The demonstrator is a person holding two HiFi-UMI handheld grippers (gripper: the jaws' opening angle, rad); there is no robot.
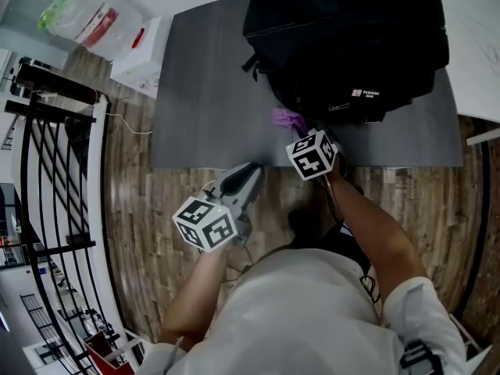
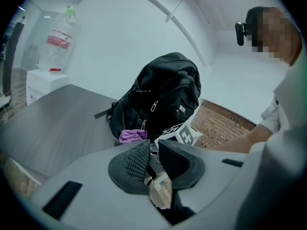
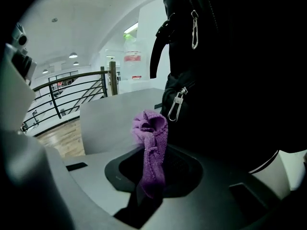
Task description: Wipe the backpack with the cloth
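Observation:
A black backpack (image 1: 344, 45) stands on the grey table (image 1: 211, 92) at its far right. My right gripper (image 1: 301, 131) is at the backpack's front bottom edge, shut on a purple cloth (image 1: 287, 119). In the right gripper view the cloth (image 3: 152, 133) sticks up bunched from between the jaws, right beside the backpack (image 3: 240, 80) and its zipper pulls. My left gripper (image 1: 251, 170) hovers just off the table's near edge, left of the right one, apart from the backpack. Its jaws (image 2: 151, 159) stand together with nothing between them; beyond them lie the cloth (image 2: 133, 136) and backpack (image 2: 163, 95).
A white cabinet (image 1: 141, 53) with a large plastic bottle (image 1: 78, 18) stands past the table's left end. A black railing (image 1: 55, 170) runs along the left over wooden floor. A white surface (image 1: 476, 61) borders the table on the right.

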